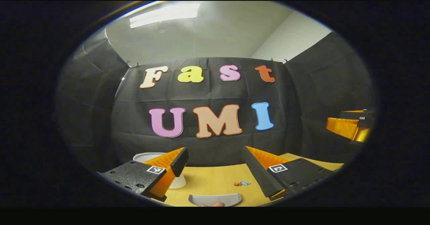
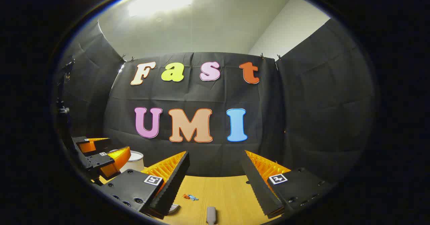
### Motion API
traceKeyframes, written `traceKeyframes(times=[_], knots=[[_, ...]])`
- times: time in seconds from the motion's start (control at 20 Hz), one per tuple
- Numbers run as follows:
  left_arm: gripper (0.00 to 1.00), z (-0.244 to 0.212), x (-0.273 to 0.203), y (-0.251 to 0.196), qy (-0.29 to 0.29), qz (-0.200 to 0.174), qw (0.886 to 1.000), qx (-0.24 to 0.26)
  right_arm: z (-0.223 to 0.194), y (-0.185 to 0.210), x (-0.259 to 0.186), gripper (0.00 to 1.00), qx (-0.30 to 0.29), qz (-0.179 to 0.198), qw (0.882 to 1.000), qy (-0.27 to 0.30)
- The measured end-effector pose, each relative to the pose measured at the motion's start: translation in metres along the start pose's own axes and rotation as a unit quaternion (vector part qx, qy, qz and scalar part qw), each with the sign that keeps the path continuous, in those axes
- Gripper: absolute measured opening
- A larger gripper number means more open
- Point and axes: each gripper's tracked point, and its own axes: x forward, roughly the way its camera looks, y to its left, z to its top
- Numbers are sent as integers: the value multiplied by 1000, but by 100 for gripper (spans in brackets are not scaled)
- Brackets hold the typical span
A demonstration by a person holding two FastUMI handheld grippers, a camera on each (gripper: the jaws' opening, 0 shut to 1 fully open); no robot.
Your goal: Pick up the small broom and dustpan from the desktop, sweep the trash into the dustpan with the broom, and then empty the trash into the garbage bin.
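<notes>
Desktop (image 1: 218, 179) bare wood. Bin (image 1: 147, 157) far left. Dustpan (image 1: 215, 199) dead ahead, below left gripper (image 1: 215, 167), fingers apart. Broom handle (image 2: 211, 215) ahead of right gripper (image 2: 215, 171), fingers apart, axis pointing away. Trash (image 2: 190, 196) between.

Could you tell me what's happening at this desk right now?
A sweeping job, not yet begun. Both grippers, left and right, hover open above the wooden desk, holding nothing. The grey dustpan, the broom handle, some small scraps of trash and the white bin all lie untouched.
</notes>
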Motion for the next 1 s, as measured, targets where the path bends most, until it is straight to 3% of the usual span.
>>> traceKeyframes(times=[0.05,0.2,0.5,0.55,0.6,0.7,0.85,1.0], knots=[[95,1,0,-1,-2,0,1000,1,1,-1,-1,99,-1,0,1000,-1],[99,5,1,-2,-3,2,1000,-1,1,-5,-3,98,-4,-1,1000,0],[96,8,-4,4,-6,18,1000,4,5,-2,-1,98,-4,9,1000,-4],[99,9,-4,5,-6,19,1000,3,5,1,-1,98,-5,10,1000,-3],[95,8,-5,6,-5,21,1000,1,4,1,-1,99,-7,10,1000,-2],[99,8,-6,7,-4,21,1000,-2,3,4,-1,98,-12,14,1000,-2],[96,6,-7,7,0,20,1000,-5,3,7,0,98,-10,19,1000,0],[99,12,-8,9,-10,24,1000,-9,-1,7,2,98,-6,20,1000,6]])
